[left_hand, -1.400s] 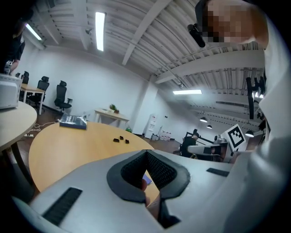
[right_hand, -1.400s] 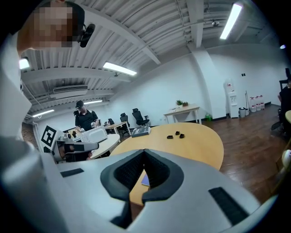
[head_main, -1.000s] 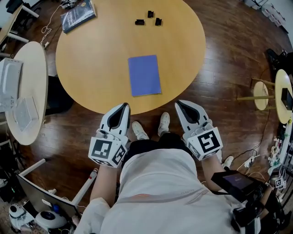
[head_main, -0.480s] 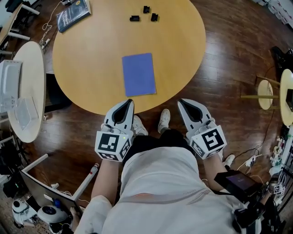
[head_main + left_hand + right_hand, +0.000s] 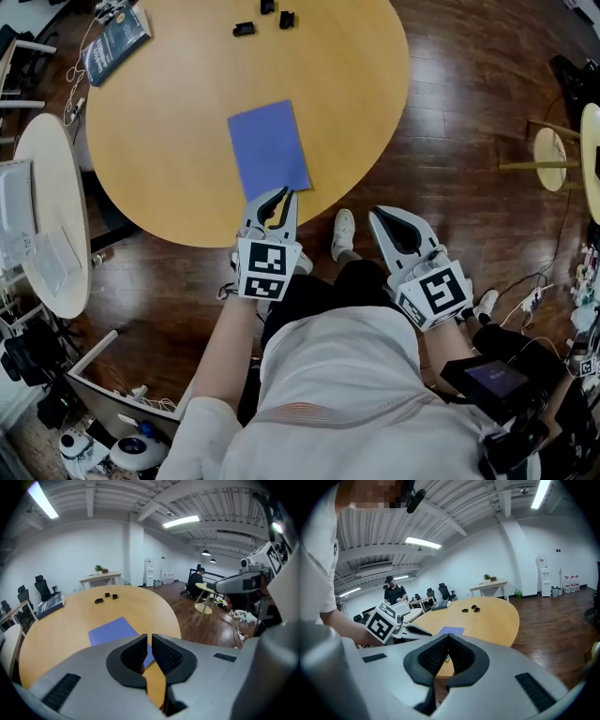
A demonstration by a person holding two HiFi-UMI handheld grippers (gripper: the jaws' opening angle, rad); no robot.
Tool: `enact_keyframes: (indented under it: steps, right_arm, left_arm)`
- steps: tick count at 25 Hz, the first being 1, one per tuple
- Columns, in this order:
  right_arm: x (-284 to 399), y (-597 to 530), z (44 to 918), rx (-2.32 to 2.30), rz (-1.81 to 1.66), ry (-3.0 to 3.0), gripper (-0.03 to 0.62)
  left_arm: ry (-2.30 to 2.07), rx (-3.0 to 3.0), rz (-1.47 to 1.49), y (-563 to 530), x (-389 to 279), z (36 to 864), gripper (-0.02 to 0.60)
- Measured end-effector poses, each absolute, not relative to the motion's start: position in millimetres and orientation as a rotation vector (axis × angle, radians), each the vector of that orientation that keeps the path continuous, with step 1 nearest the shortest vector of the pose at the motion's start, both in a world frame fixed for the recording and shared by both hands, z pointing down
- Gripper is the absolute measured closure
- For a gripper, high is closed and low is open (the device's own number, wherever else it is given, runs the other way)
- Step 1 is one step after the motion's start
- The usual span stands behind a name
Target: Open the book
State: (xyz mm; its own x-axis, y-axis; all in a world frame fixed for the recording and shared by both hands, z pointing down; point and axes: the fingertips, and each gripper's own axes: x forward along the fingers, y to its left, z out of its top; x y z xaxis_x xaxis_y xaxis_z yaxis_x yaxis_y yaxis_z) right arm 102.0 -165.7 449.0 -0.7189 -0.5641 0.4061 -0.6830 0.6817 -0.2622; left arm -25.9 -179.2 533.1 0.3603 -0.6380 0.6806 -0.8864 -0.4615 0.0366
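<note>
A closed blue book [image 5: 268, 148] lies flat on the round wooden table [image 5: 169, 141], close to its near edge. My left gripper [image 5: 284, 192] reaches over that edge, with its tips just at the book's near right corner; the jaws are shut and hold nothing. In the left gripper view the book [image 5: 112, 629] sits just past the left gripper [image 5: 149, 636]. My right gripper [image 5: 373, 214] hangs over the floor to the right, off the table, shut and empty. The right gripper view has the book [image 5: 451, 630] low beyond the right gripper [image 5: 449, 635].
Three small black parts [image 5: 262, 17] lie at the table's far side, and a dark book [image 5: 115, 33] at its far left. A smaller round table [image 5: 47, 206] stands to the left, a stool [image 5: 548, 159] to the right. The person's shoes [image 5: 343, 234] are below the near edge.
My left gripper has moved forward and to the right, from beside the body up to the book's near edge. The right gripper has stayed roughly where it was.
</note>
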Motion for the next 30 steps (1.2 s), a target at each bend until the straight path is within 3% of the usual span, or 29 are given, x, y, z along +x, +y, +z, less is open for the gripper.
enact_keyframes:
  steps: [8, 16, 30]
  right_arm:
    - [103.9, -159.4, 464.3, 0.960, 0.616, -2.573, 0.591]
    - [95.8, -152.1, 485.6, 0.927, 0.675, -2.545, 0.591]
    - [105.6, -153.7, 494.4, 0.939, 0.707, -2.527, 0.591]
  left_arm:
    - [-1.219, 2.203, 1.171, -181.9, 2.7, 599.7, 0.497]
    - [-1.195, 2.258, 1.400, -182.5, 7.2, 626.9, 0.485]
    - [-1.234, 2.212, 1.424, -179.2, 6.8, 633.8, 0.486]
